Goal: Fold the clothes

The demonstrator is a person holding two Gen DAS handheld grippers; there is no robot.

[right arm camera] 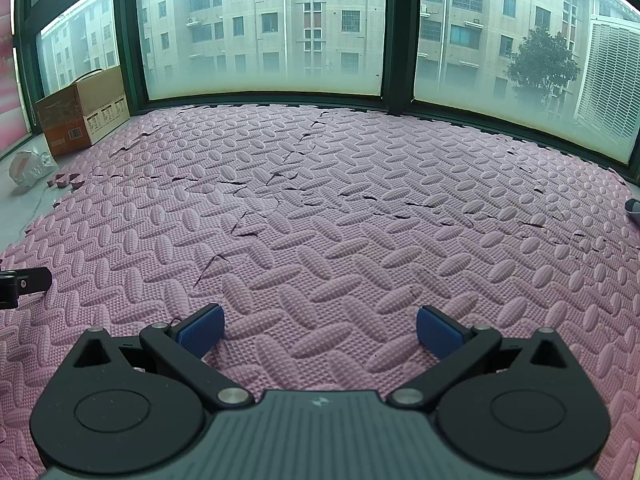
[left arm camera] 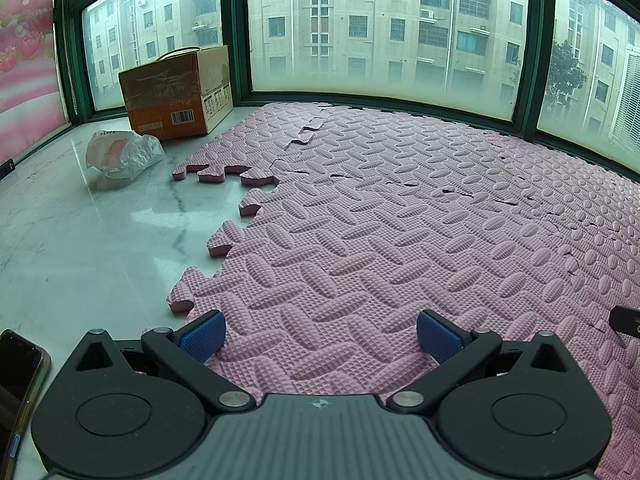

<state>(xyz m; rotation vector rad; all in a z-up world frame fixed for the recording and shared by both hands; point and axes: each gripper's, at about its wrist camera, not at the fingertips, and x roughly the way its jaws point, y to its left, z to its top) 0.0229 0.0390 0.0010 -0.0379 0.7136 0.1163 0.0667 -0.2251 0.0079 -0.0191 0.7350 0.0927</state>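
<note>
Jaws: left gripper (left arm camera: pixel 318 336) spread wide, nothing between its blue pads (left arm camera: pixel 202 338); right gripper (right arm camera: pixel 318 334) likewise spread wide and empty. Both sit low over a pink foam mat (left arm camera: pixel 400 220). Clothes: none identifiable in either view. Also present: cardboard box (left arm camera: pixel 176 92) by the window, plastic bag (left arm camera: pixel 120 154) on the marble floor (left arm camera: pixel 80 240), phone (left arm camera: pixel 18 380) at left edge.

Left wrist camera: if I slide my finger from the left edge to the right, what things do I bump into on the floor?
Dark smartphone → crinkled white plastic bag → brown and orange cardboard box → pink foam puzzle mat, which fills the rest of the way to the right edge.
</note>
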